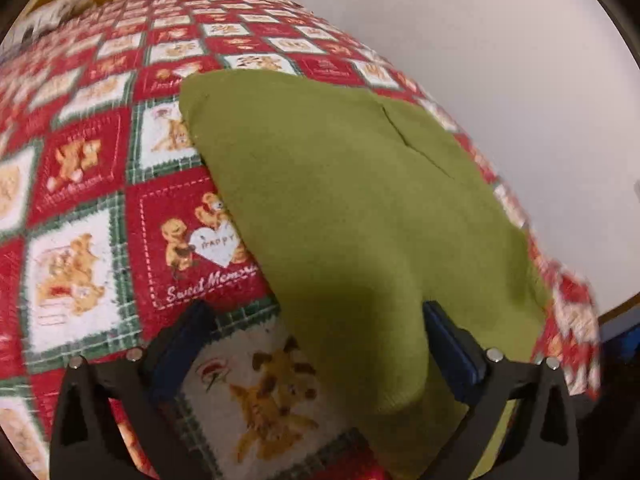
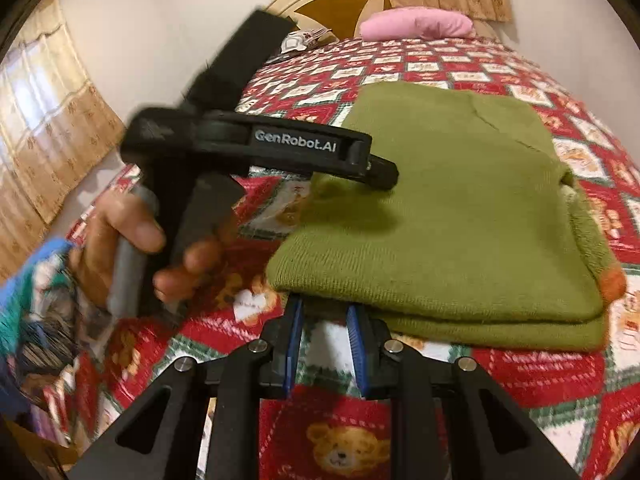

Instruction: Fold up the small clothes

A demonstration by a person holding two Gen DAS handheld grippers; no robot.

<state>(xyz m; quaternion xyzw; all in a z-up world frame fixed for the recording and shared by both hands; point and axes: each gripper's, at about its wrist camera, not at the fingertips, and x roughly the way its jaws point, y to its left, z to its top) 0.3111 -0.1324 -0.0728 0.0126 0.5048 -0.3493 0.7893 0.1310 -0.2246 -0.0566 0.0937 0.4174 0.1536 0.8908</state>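
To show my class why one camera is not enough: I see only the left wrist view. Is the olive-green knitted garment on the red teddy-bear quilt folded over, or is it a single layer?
Observer: The right wrist view shows the olive-green knitted garment doubled, with two layers stacked at its near edge.
Operator: Is there anything on it that I miss?
Observer: There is a small orange patch at its near right corner in that view.
Operator: Where is the right gripper?
Observer: The right gripper sits just short of that near edge, jaws slightly apart, gripping nothing.
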